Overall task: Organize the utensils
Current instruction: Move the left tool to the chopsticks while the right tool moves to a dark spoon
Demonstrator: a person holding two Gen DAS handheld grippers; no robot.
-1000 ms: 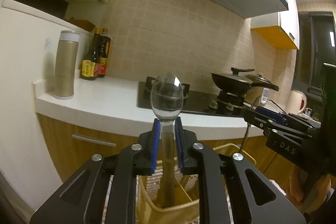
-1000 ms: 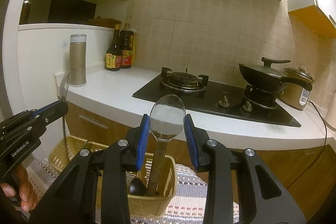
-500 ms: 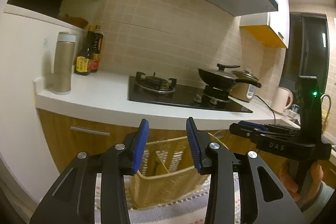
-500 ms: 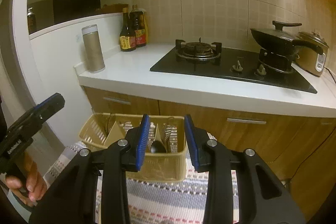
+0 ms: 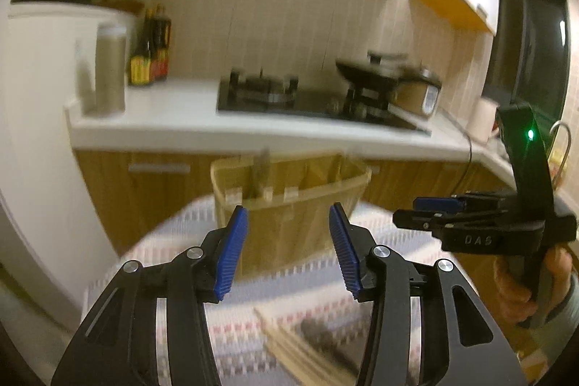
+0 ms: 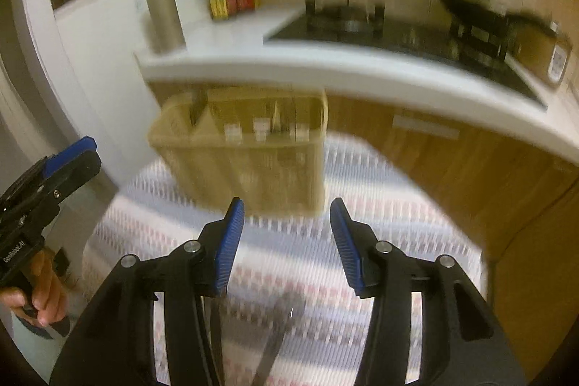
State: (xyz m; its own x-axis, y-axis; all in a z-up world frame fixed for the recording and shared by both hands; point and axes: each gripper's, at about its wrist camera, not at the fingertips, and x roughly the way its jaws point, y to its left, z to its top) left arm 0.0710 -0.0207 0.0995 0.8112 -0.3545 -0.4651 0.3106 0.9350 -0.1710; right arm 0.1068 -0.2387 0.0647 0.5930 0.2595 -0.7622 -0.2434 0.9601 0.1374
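Note:
A tan slotted basket [image 5: 325, 190] [image 6: 246, 161] stands on a striped cloth [image 5: 173, 241] [image 6: 380, 205] below the counter, with a spoon handle [image 5: 262, 172] sticking up inside it. My left gripper [image 5: 288, 208] points at the basket from short of it; its jaws are opening and nothing is between them. My right gripper [image 6: 286, 201] tilts down toward the cloth in front of the basket, its jaws also opening and empty. Wooden chopsticks [image 5: 289, 342] lie on the cloth under the left gripper. A grey metal utensil [image 6: 278, 331] lies under the right one. Both views are blurred.
Behind the basket runs a white counter [image 5: 173, 111] over wooden cabinets. On it are a stove [image 5: 264, 93], a wok [image 5: 376, 75], a rice cooker [image 5: 419, 93], a steel flask [image 5: 110, 75] and sauce bottles [image 5: 150, 60]. A white wall panel [image 6: 108, 60] stands left.
A second ago each gripper held a spoon upright over the basket. Both spoons were let go into it; both grippers have since drawn back, tipped downward and spread their jaws wider.

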